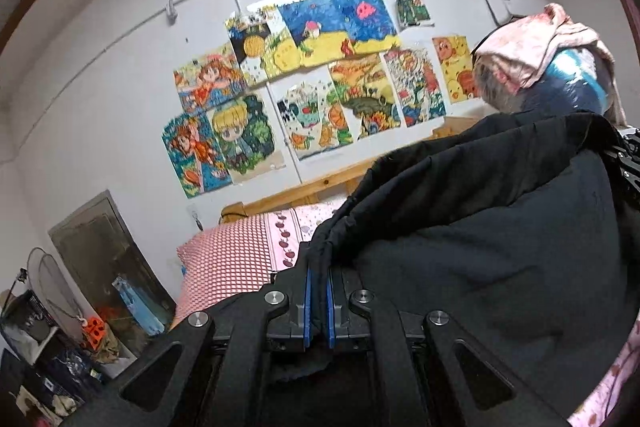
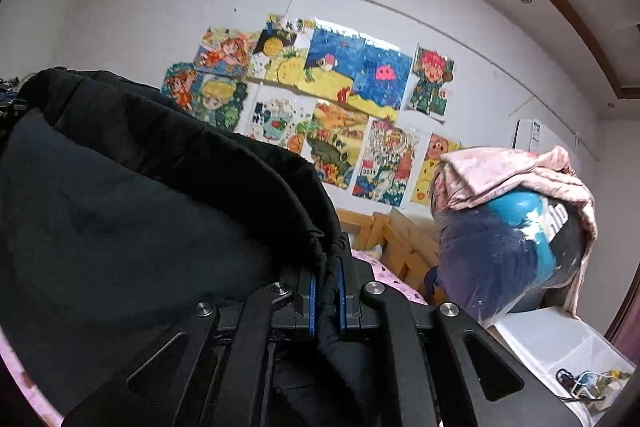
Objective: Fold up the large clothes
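Observation:
A large black garment hangs stretched between both grippers above the bed. In the left wrist view my left gripper is shut on a bunched edge of the cloth, which spreads off to the right. In the right wrist view my right gripper is shut on another gathered edge of the same black garment, which billows to the left and hides most of the bed. The other gripper shows faintly at the far edge of each view.
A pink checked pillow lies against the wooden headboard. Colourful drawings cover the white wall. A blue bundle under pink cloth sits on a white plastic bin at right. Clutter stands at lower left.

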A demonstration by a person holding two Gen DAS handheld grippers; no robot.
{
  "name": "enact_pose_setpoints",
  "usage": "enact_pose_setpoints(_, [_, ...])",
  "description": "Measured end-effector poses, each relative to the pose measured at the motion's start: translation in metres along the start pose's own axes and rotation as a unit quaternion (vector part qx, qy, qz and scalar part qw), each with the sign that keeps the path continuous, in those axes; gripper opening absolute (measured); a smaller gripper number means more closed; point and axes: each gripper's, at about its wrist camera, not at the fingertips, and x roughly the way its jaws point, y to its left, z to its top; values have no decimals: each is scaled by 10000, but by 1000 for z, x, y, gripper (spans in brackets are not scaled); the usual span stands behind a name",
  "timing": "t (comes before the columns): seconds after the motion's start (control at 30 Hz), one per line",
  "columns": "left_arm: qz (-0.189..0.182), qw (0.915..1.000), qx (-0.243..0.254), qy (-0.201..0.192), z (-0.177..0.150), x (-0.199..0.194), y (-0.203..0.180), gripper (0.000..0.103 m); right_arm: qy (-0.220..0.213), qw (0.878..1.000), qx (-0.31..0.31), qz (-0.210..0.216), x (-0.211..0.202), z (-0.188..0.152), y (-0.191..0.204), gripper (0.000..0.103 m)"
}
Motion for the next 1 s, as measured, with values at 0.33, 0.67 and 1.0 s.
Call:
enact_pose_setpoints(0.33, [-216, 9959, -93, 875, -30, 114, -16, 6, 780, 9958, -474, -24, 98, -23, 27, 7])
enact_pose_setpoints(0.67, [-284, 9894, -114, 1420, -48, 149, -24, 7, 1507, 9851, -797, 251, 158, -60, 53, 7])
enact_pose_setpoints(1.0, [-428, 9894, -581, 1257, -41, 134, -1, 55, 1600, 9849, -553, 351, 157, -67, 48, 51])
